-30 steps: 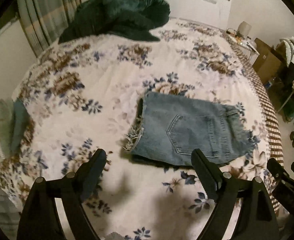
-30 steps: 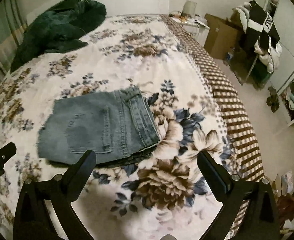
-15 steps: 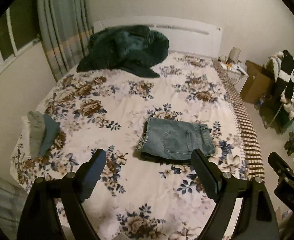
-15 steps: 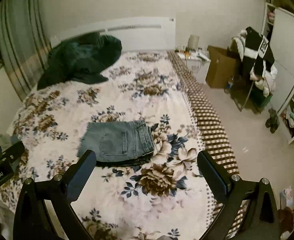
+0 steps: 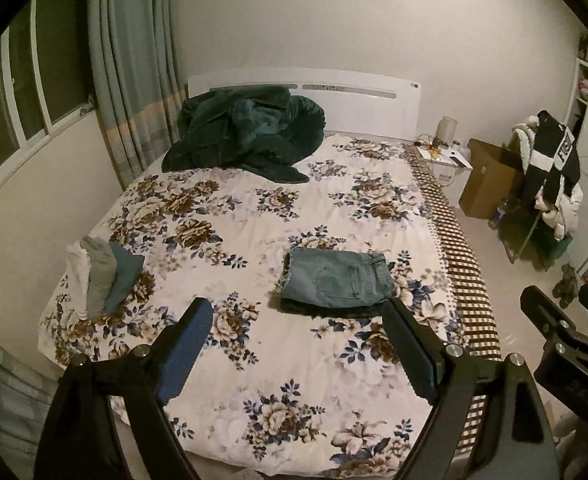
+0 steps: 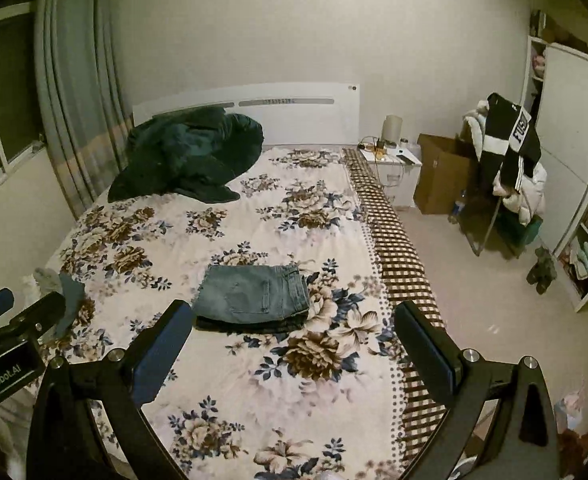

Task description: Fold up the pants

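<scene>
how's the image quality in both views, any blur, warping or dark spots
Left wrist view: dim yellowish light, sharp jeans, fisheye bending the curtain, black corners. Right wrist view: same warm dimness, bed edges bowed, a dark shadow under the jeans, no glare.

Right gripper [image 6: 294, 340], jaws wide and empty, above a floral bedspread [image 6: 254, 380] bearing folded jeans [image 6: 252, 294] at centre, a dark green blanket [image 6: 190, 156] by the headboard [image 6: 294, 114], small folded clothes [image 6: 64, 292] at left; left gripper [image 6: 10, 336] just beside them.
</scene>
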A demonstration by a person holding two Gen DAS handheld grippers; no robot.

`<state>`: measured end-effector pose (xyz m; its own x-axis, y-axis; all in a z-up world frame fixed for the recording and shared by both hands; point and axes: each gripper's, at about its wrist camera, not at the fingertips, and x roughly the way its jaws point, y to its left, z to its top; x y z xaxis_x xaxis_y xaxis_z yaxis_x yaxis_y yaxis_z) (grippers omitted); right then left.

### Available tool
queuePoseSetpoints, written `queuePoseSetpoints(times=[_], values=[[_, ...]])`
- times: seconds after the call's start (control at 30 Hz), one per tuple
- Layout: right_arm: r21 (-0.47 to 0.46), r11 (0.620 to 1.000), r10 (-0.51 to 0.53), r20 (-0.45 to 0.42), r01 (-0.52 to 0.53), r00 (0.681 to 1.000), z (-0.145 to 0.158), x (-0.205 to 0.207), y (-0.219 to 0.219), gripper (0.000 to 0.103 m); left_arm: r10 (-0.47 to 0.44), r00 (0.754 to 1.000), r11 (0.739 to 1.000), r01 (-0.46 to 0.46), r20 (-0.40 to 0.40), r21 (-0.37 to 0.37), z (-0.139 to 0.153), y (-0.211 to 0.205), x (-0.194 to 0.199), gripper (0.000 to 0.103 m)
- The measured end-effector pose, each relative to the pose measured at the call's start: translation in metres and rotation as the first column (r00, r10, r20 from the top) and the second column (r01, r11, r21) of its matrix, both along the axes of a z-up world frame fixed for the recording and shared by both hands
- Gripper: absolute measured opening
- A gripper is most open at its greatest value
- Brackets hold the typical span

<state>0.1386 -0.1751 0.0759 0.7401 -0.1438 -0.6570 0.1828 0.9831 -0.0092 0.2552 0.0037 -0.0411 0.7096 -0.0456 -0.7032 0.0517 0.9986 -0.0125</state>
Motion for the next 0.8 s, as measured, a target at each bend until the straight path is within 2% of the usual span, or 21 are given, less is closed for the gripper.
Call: queuePoseSetpoints(times=[0.17,0.33,0.43,0.8], values=[[-0.013,1.000,-0.013,0.027,0.013,1.000,0.030,-0.033,0.014,0.103,-0.011,1.000,1.000,0.011,0.025,0.007,0.014,0.007,-0.015,0.087],[-0.008,1.000,-0.022,0.053,0.023,0.998,0.049,-0.048,0.022,0.103,-0.018,0.999,1.000,0.018,0.042,0.007,0.019,0.012,-0.027,0.087],[-0.010,1.000,-0.020,0.056,0.020,0.998,0.053,-0.051,0.026,0.103,-0.006,0.999,1.000,0.006,0.046,0.000,0.019,0.016,-0.030,0.100],[-0.020,1.000,0.010,0.041,-0.009,0.999,0.055,-0.041,0.034,0.103,0.019,0.998,1.000,-0.019,0.057,-0.001,0.023,0.020,-0.038,0.100]])
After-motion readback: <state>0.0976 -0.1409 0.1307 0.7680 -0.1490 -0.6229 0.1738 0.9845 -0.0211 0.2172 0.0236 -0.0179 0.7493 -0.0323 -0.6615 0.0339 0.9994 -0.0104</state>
